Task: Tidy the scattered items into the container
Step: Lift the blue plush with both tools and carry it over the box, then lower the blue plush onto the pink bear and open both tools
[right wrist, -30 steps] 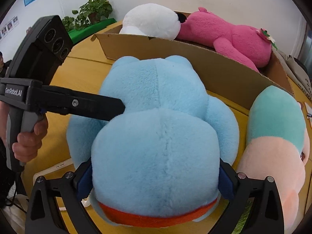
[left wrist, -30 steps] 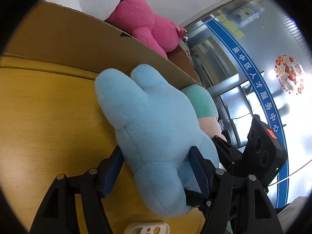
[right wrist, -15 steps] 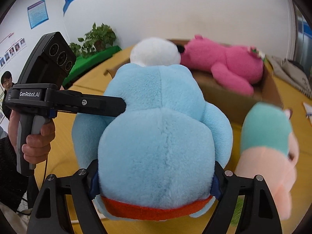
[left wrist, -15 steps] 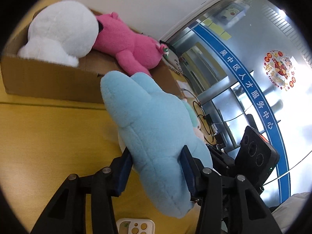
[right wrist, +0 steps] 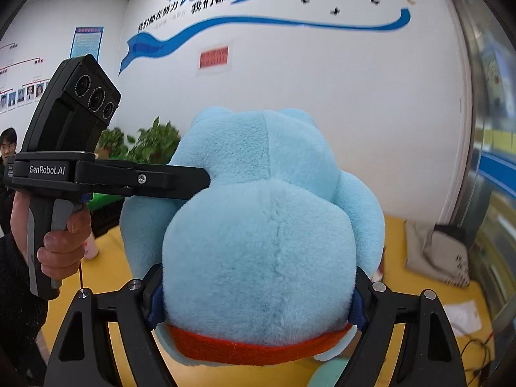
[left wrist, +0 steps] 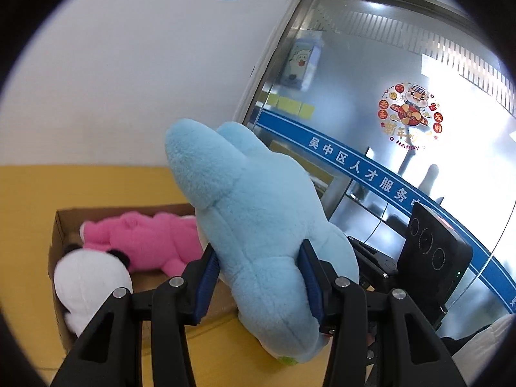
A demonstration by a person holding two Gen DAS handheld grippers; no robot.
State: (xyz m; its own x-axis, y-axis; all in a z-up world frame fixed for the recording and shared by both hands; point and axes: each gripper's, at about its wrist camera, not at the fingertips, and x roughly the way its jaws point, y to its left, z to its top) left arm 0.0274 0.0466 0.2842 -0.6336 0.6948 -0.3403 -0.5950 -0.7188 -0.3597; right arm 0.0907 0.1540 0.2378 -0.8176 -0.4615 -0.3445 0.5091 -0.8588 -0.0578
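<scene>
The cardboard box (left wrist: pixel 61 225) on the yellow desk (left wrist: pixel 29 213) holds a pink plush (left wrist: pixel 145 238) and a white plush (left wrist: pixel 90 283); the blue plush (left wrist: pixel 258 225) hangs above the desk, long axis pointing up and away; left gripper (left wrist: pixel 258 283) fingers pinch its narrow end; right gripper (right wrist: pixel 258 293) fingers clamp its wide body.

Light blue plush toy (right wrist: pixel 258 225) with orange-red band; pink plush (left wrist: pixel 145 242); white-and-black plush (left wrist: pixel 90 287); brown cardboard box (left wrist: pixel 59 225); yellow table (left wrist: pixel 29 213).
</scene>
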